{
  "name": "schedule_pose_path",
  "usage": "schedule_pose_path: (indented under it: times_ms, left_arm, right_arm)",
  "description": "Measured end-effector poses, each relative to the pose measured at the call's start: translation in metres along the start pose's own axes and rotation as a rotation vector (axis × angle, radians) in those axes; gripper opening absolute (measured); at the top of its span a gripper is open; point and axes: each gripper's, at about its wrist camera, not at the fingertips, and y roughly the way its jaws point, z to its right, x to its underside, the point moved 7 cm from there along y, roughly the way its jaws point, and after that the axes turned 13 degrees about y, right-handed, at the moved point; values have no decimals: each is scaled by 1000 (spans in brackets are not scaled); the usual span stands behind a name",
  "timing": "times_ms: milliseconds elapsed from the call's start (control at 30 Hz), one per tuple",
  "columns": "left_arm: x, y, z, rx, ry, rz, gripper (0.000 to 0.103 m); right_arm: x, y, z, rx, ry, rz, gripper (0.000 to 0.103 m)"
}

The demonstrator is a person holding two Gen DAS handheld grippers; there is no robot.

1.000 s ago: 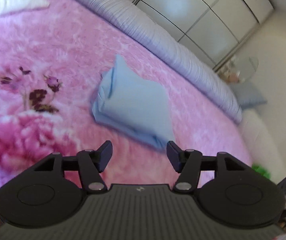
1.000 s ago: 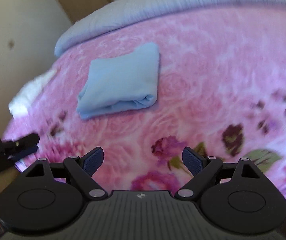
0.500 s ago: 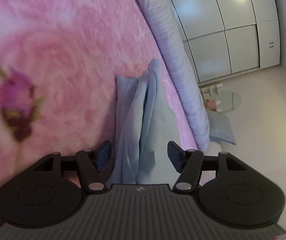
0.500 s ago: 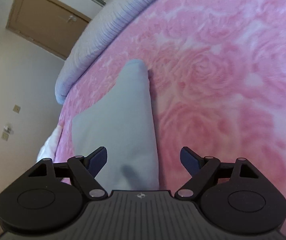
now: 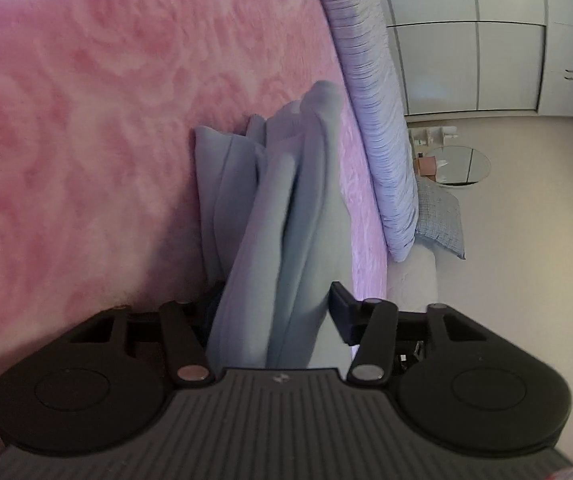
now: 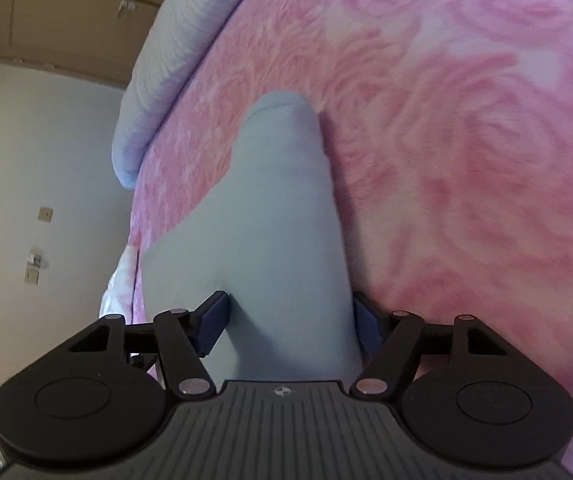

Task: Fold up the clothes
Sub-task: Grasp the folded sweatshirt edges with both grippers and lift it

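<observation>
Pale blue cloth, the folded garment (image 5: 282, 216), lay on the pink rose-patterned bed cover (image 5: 86, 100), running up the centre of both wrist views. You had your left tool (image 5: 274, 312) straddling its open, layered edge at the bottom centre of the frame; the right-hand finger stood a little off the fabric and the left-hand one was mostly hidden behind it, so I cannot tell whether the bundle was truly pinched. Your right tool (image 6: 288, 318) sat at the opposite, smooth rolled side, and there both fingers pressed against the cloth, gripping the garment. Holding it from two ends like this probably kept the layers stacked so the bundle could be lifted or turned without unfolding. The grey ribbed bolster (image 5: 370, 92) ran along the bed's far edge, near the wardrobe doors (image 5: 474, 32) at upper right.
</observation>
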Motion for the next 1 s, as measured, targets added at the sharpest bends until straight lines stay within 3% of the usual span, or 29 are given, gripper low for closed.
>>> schedule_pose_path:
  times_ms: [133,167,233,333,700,867,1000]
  left_arm:
    - [-4,9,-4,13,-37,-32,32]
    - [-5,11,-5,15,-44,-41,31]
    - [-8,9,0,-10,-21,-54,28]
    - [-12,-2,13,-42,-24,-56,26]
    - [-54,-108,88,-98,-29,33,25]
    - [-94,-168,94,-102,-32,118,25]
    - [-149,-247,81,-121,26,172,25]
  right_arm:
    - [2,10,-6,43,-36,-16,67]
    - [3,11,-7,56,-47,-13,62]
    - [5,10,-8,56,-38,-18,37]
    - [9,1,-20,50,-49,-24,28]
    - [29,-29,-129,28,-12,-112,25]
    - [45,-3,-199,-23,-54,-141,25]
    - [68,45,-261,-86,-84,-163,25]
